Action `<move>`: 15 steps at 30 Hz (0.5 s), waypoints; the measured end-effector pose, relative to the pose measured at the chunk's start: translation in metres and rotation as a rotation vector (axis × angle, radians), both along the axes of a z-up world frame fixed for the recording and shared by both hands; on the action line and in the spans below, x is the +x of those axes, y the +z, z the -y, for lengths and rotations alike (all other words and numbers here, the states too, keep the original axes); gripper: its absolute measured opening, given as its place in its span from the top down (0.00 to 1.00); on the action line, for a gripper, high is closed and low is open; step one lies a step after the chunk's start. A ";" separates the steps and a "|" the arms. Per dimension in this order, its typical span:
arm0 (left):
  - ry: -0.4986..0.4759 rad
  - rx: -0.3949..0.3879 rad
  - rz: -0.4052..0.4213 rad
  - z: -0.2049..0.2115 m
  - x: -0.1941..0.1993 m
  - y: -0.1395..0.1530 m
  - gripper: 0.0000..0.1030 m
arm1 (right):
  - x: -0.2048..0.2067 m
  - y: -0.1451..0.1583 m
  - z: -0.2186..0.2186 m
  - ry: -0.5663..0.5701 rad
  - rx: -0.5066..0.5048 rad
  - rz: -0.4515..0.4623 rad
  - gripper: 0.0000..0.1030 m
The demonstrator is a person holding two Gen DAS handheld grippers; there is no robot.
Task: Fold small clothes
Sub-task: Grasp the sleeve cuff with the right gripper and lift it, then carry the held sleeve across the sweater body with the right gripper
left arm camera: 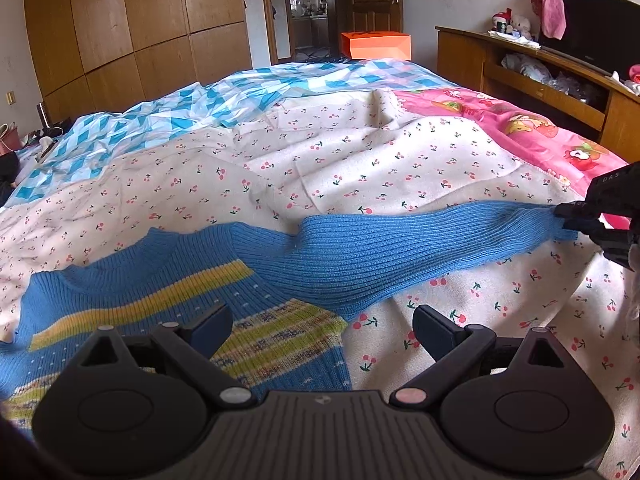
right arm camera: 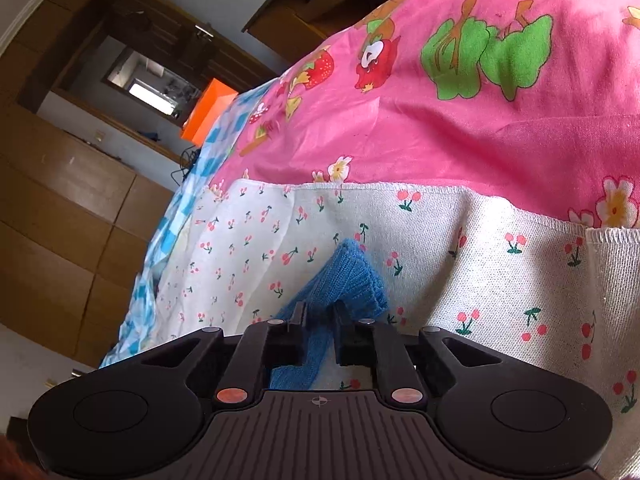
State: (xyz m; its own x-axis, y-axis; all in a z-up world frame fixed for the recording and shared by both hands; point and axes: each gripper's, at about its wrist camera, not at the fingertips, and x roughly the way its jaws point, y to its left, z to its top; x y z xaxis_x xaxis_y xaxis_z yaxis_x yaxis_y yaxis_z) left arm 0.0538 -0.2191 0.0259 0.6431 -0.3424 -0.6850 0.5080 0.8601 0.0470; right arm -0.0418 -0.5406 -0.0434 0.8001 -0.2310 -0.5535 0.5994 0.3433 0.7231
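Blue sweater [left arm camera: 168, 300] sleeve cuff [right arm camera: 352, 280] pinched between right gripper [right arm camera: 320, 316] jaws.

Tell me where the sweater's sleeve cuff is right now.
The cuff is pinched in the right gripper, at the left wrist view's right edge, over the cherry-print blanket near the pink sheet.

A wide bed [left arm camera: 304, 80] carries three overlapping covers: a blue-and-white diamond-patterned sheet [left arm camera: 168, 116] over its far-left part, a pink cartoon-print cloth with strawberries [left arm camera: 532, 128] along its right edge, and a cream cotton cloth printed with small cherries [left arm camera: 360, 172] across its middle and near part. On the cherry cloth, towards the near edge, lies a small blue ribbed knit sweater with yellow stripes [left arm camera: 168, 300], its one sleeve stretched out towards the bed's right edge
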 end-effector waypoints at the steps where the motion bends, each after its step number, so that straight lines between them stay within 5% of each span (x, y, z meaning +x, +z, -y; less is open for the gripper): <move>1: 0.003 -0.001 0.000 -0.003 -0.001 0.000 0.02 | 0.000 0.003 -0.001 0.001 -0.006 0.006 0.91; 10: 0.081 -0.045 0.015 -0.064 0.000 0.009 0.02 | 0.028 0.080 -0.050 0.173 -0.218 0.099 0.92; 15: 0.192 -0.058 0.030 -0.128 -0.002 0.008 0.02 | 0.082 0.120 -0.131 0.415 -0.328 0.143 0.92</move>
State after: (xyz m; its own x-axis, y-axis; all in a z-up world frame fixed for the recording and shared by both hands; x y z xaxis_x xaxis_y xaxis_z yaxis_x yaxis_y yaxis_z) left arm 0.0523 -0.0915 0.0335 0.7202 -0.2496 -0.6473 0.3332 0.9428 0.0072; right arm 0.0399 -0.4097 0.0769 0.9228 -0.0223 -0.3847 0.2695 0.7508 0.6030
